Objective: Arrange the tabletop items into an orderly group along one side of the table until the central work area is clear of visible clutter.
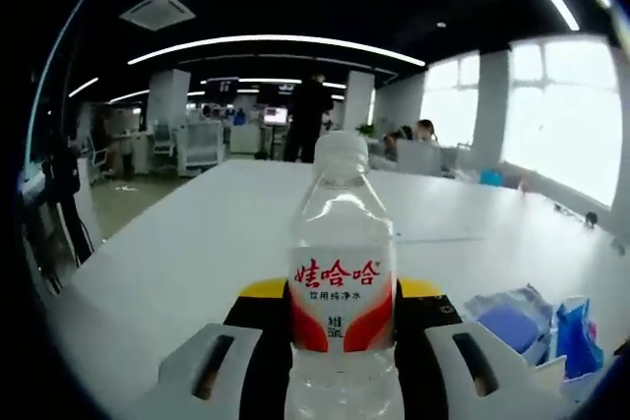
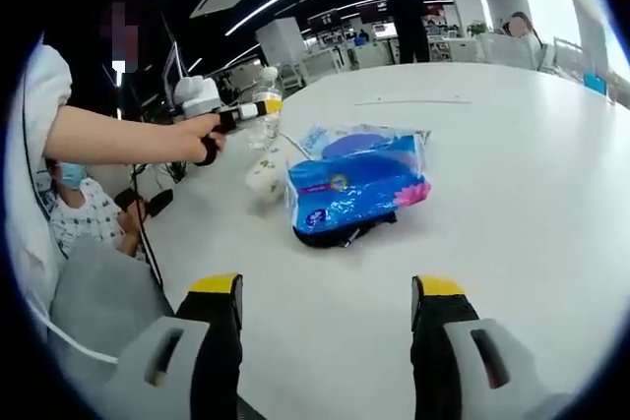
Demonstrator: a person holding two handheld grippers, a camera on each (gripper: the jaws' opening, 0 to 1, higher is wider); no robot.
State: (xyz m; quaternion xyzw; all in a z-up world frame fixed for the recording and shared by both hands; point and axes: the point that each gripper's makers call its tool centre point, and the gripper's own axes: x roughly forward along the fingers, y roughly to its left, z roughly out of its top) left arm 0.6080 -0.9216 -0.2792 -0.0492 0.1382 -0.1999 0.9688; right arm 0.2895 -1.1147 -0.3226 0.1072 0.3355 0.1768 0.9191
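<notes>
Gripping a water bottle (image 1: 342, 282), the left tool (image 1: 340, 341) stands closed.

The water bottle (image 1: 342, 282) hides most of the left gripper's (image 1: 342, 361) jaw gap, and its base runs off the frame bottom. A dark object (image 2: 340, 231) sits half buried under the blue packet (image 2: 356, 184); can't tell what it is.

Table (image 2: 512, 164) open ahead; blue pack (image 2: 356, 184) blocks left-centre.
</notes>
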